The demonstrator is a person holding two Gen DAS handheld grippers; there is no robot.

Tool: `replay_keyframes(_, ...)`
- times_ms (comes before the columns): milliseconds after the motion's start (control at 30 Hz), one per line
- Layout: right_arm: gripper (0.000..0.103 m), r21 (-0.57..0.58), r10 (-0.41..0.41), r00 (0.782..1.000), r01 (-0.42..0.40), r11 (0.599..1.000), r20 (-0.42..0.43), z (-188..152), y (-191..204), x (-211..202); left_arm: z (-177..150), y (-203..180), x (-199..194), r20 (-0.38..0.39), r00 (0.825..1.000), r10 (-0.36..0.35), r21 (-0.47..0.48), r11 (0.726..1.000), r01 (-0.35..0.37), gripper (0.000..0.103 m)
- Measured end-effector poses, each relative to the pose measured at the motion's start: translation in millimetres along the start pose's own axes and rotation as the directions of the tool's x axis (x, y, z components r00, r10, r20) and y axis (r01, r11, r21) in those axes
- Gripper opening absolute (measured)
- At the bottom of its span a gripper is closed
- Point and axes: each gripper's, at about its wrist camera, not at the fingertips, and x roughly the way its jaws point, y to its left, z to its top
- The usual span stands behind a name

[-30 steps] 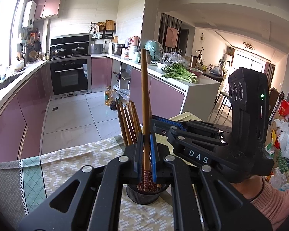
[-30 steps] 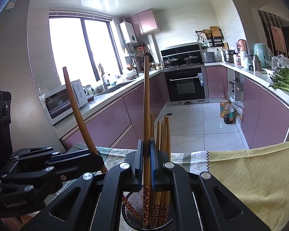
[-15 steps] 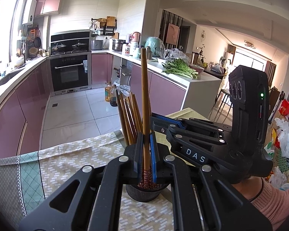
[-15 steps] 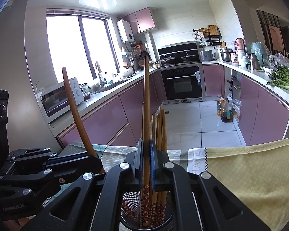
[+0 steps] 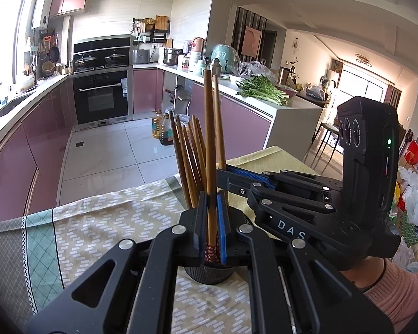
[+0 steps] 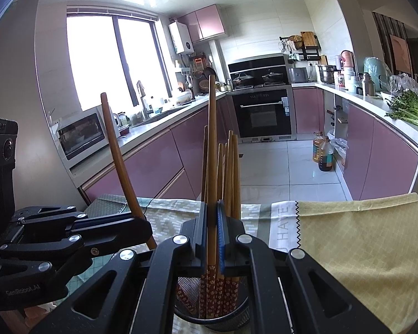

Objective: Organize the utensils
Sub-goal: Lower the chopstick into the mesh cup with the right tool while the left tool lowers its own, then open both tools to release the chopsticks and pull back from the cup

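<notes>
Brown wooden chopsticks: we pinch 1 upright in our left gripper and 1 in our right gripper, both over the black mesh cup holding more chopsticks on the cloth-covered desk.
</notes>
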Motion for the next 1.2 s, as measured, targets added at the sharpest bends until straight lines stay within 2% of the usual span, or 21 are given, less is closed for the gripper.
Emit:
replay_keyframes(500, 0.006, -0.012, 0.001, 0.997, -0.002, 1.0, -0.082, -13, 1, 12, -11, 8, 29, -0.076, 0.997, 0.0, -0.016, 1.0, -0.002, 0.008)
replay_keyframes(733, 0.008, 0.003, -0.003, 0.996, 0.003, 1.0, -0.092, -17, -3, 14, -19, 17, 42, -0.095, 0.995, -0.001, -0.043, 0.999, -0.004, 0.008)
replay_keyframes(867, 0.008, 0.017, -0.003, 0.995, 0.005, 1.0, -0.096, -19, -6, 12, -27, 23, 43, -0.092, 0.996, -0.006, -0.057, 0.998, 0.0, 0.013)
replay_keyframes(900, 0.01, 0.019, -0.001, 0.995, 0.002, 1.0, -0.095, -20, -6, 11, -30, 25, 42, -0.089, 0.996, -0.005, -0.059, 0.998, 0.0, 0.017)
replay_keyframes(967, 0.02, 0.015, 0.001, 0.996, 0.0, 1.0, -0.09, -22, -4, 5, -35, 28, 38, -0.07, 0.997, 0.011, -0.069, 0.998, -0.016, 0.025)
replay_keyframes(1033, 0.026, 0.011, 0.009, 0.996, -0.008, 1.0, -0.084, -25, -3, 0, -41, 31, 30, -0.05, 0.998, 0.023, -0.083, 0.996, -0.027, 0.036)
replay_keyframes(1067, 0.035, 0.003, 0.007, 0.997, -0.007, 1.0, -0.077, -27, -1, -4, -43, 32, 28, -0.042, 0.999, 0.029, -0.089, 0.995, -0.033, 0.04)
replay_keyframes(1100, 0.039, -0.003, 0.003, 0.998, -0.003, 1.0, -0.071, -28, 0, -7, -45, 34, 24, -0.031, 0.999, 0.041, -0.099, 0.994, -0.044, 0.049)
replay_keyframes(1167, 0.05, -0.02, -0.003, 0.999, 0.002, 1.0, -0.051, -32, 5, -16, -52, 39, 15, -0.003, 0.997, 0.078, -0.11, 0.991, -0.078, 0.058)
replay_keyframes(1200, 0.052, -0.027, -0.007, 0.999, 0.006, 1.0, -0.047, -35, 6, -19, -55, 42, 9, 0.012, 0.995, 0.103, -0.119, 0.988, -0.101, 0.071)
